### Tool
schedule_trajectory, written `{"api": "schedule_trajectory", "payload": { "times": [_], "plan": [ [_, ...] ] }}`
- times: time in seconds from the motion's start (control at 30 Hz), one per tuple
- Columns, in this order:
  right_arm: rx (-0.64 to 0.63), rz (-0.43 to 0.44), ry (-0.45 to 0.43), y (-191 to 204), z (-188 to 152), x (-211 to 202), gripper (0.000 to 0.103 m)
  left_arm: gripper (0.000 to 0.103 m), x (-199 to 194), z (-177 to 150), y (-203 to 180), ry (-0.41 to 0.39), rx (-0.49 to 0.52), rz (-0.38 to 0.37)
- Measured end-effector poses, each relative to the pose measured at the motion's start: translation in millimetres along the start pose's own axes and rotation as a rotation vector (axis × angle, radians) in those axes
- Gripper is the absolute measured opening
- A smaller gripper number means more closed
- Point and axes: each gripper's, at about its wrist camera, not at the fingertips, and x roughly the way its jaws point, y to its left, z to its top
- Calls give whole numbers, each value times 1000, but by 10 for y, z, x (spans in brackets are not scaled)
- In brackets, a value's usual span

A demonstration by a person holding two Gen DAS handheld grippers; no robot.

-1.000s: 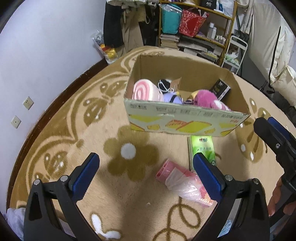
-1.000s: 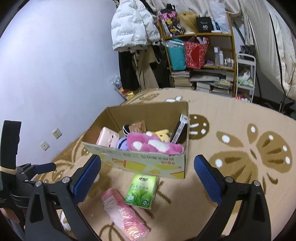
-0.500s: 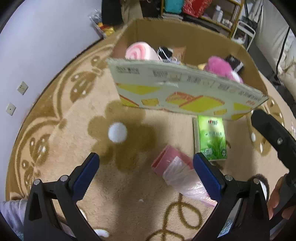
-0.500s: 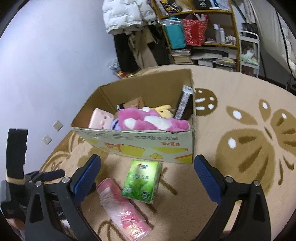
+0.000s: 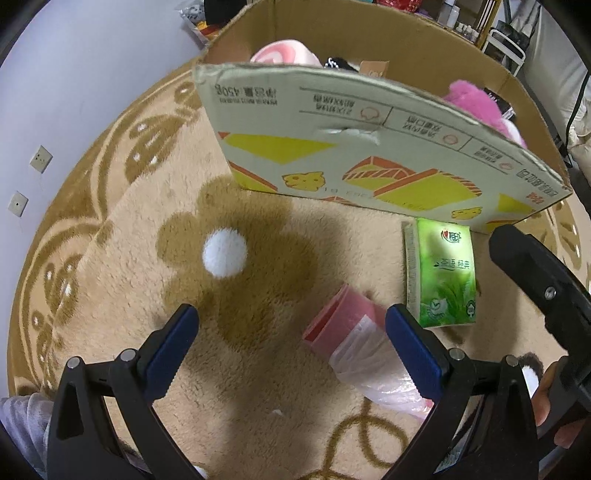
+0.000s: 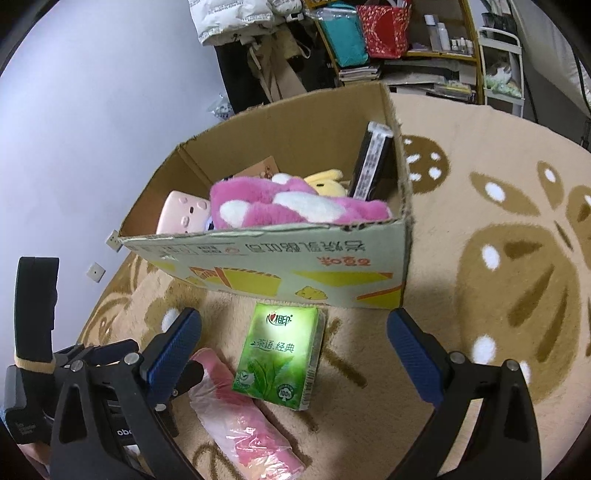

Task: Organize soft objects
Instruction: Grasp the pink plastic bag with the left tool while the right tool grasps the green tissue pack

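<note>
A cardboard box (image 5: 369, 155) (image 6: 280, 266) stands on the beige carpet, holding a pink plush toy (image 6: 288, 203) (image 5: 476, 103), a pale pink soft toy (image 6: 183, 216) (image 5: 284, 55) and a yellow plush (image 6: 328, 182). In front of the box lie a green tissue pack (image 5: 441, 273) (image 6: 280, 354) and a pink pack in clear plastic (image 5: 362, 354) (image 6: 243, 421). My left gripper (image 5: 291, 343) is open, low over the carpet, its right finger beside the pink pack. My right gripper (image 6: 293, 350) is open above the green tissue pack.
A black box (image 6: 371, 162) leans upright in the cardboard box's right corner. Shelves (image 6: 406, 40) with bags and books, a hanging white jacket (image 6: 236, 18) and a white cart (image 6: 502, 66) stand at the back. A wall with sockets (image 5: 27, 177) runs along the left.
Both grippers have moved forward and down toward the box and the packs on the carpet. Both stay open; nothing has been grasped.
</note>
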Motion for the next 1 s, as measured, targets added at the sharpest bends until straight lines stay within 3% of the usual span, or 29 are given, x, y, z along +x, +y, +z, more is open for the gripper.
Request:
{"api": "schedule_trajectory", "payload": {
  "times": [0.37,0.73,0.87,1.0],
  "plan": [
    [-3,5,58,7,-37,230,103,100,210,41,-80,34,11,4],
    [-4,9,105,-2,-75,396,103,100,313,-32,-187,66,-3,-41],
    [-15,15,132,19,-94,455,99,100,304,-72,-302,69,-5,-32],
    [-36,9,166,52,-117,530,89,100,353,-129,-440,72,16,-13]
  ]
}}
